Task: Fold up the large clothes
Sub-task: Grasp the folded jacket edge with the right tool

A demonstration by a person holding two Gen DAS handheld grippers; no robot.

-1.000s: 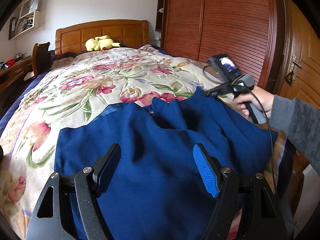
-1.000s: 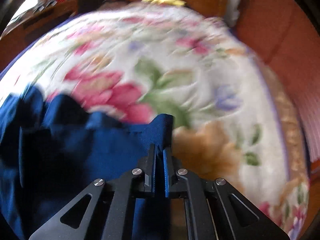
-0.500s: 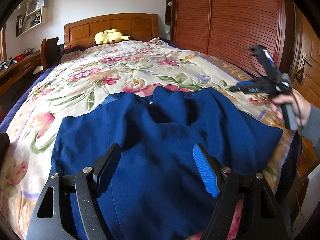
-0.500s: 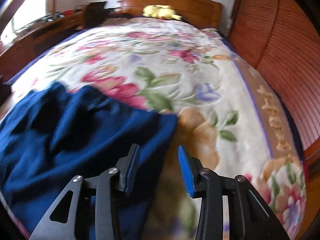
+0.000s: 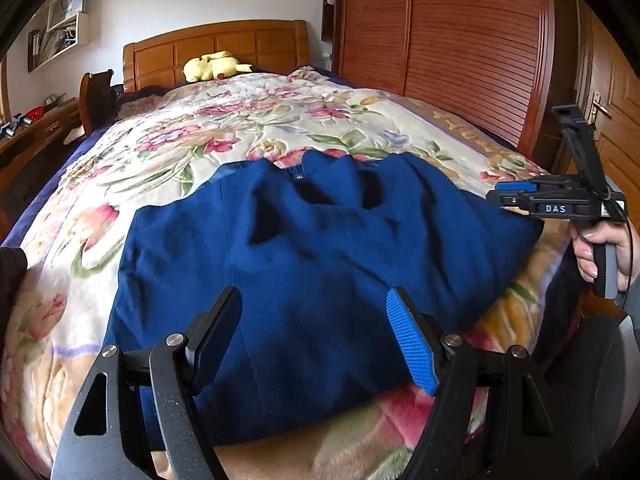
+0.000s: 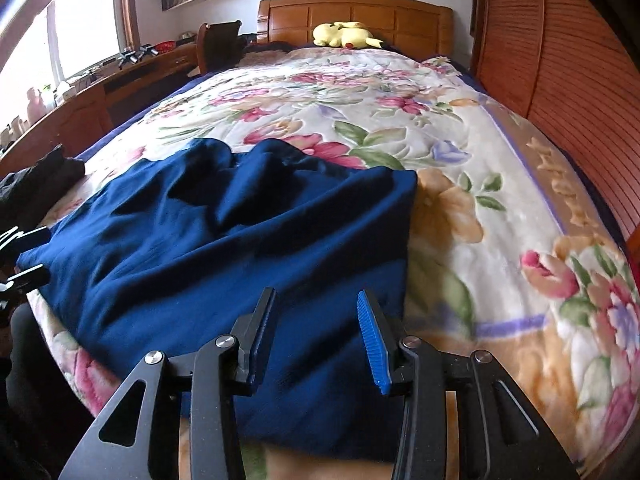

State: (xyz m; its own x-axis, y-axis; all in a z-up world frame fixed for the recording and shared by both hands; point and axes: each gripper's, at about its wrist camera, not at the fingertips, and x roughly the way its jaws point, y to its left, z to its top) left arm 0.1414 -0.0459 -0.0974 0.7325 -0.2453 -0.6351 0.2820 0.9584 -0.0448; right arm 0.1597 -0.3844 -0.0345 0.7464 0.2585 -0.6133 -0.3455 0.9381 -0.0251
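Note:
A large dark blue garment (image 5: 320, 248) lies spread and rumpled on the near end of the floral bedspread (image 5: 248, 128); it also shows in the right wrist view (image 6: 224, 240). My left gripper (image 5: 316, 320) is open and empty above the garment's near edge. My right gripper (image 6: 316, 324) is open and empty over the garment's near right part. In the left wrist view the right gripper (image 5: 508, 194) is held at the garment's right edge. The left gripper's tips (image 6: 28, 256) show at the left edge of the right wrist view.
A yellow plush toy (image 5: 214, 66) lies by the wooden headboard (image 5: 216, 46). A wooden wardrobe (image 5: 460, 40) runs along the right. A desk (image 6: 100, 92) and chair (image 6: 218, 42) stand left of the bed. A dark cloth (image 6: 36, 184) lies at the bed's left edge.
My right gripper let go of the garment's right corner, opened, and drew back toward the near edge. The corner now lies flat on the bed. The left gripper stayed open.

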